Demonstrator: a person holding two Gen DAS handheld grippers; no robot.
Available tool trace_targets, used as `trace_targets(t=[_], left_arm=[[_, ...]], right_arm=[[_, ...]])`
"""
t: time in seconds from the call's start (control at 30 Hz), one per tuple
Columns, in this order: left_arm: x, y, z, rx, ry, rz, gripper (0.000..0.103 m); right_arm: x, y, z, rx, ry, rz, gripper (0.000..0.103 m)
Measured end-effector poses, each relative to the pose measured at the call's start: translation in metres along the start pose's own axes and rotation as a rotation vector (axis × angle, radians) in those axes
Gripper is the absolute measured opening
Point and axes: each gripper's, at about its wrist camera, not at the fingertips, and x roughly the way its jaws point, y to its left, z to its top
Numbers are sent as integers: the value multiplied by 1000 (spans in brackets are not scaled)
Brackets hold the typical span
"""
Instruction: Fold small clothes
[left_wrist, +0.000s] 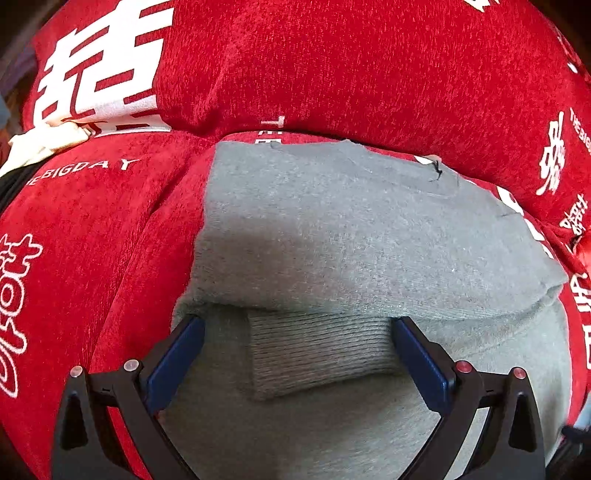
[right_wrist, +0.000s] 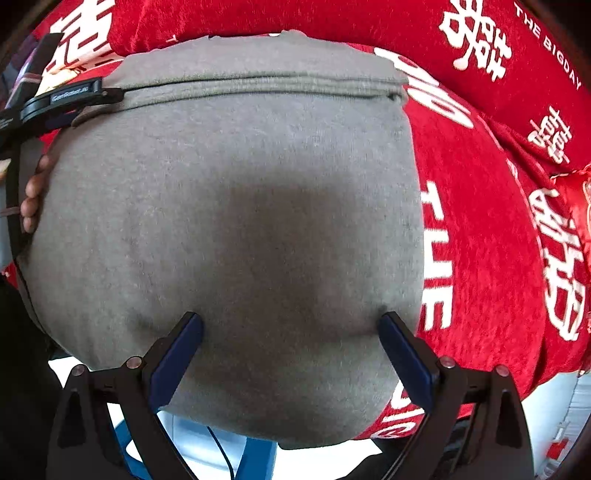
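Note:
A grey knit garment (left_wrist: 332, 236) lies folded on a red cover. In the left wrist view a folded layer overhangs a ribbed cuff (left_wrist: 317, 350). My left gripper (left_wrist: 297, 326) is open, its blue pads either side of the cuff, just under the fold's edge. In the right wrist view the same grey garment (right_wrist: 229, 206) fills the frame, a ribbed band across its far edge. My right gripper (right_wrist: 290, 321) is open, its fingertips resting on the flat cloth near its front edge. The left gripper (right_wrist: 66, 99) shows at the garment's far left corner, with the person's hand below it.
The red cover (left_wrist: 92, 240) carries white characters and lettering. A red cushion (left_wrist: 351, 70) lies behind the garment. A white cloth (left_wrist: 40, 144) sits at the far left. The cover's front edge hangs over a pale floor and blue frame (right_wrist: 255, 458).

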Motion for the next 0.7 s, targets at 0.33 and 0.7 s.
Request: trace_targets(t=[0.33, 0.7], left_arm=[[-35, -21, -33, 5, -30, 81, 102], [-50, -9, -77, 10, 22, 96, 103]], right_arm=[[-15, -2, 9, 40, -68, -26, 97], [8, -6, 26, 37, -129, 41, 98]])
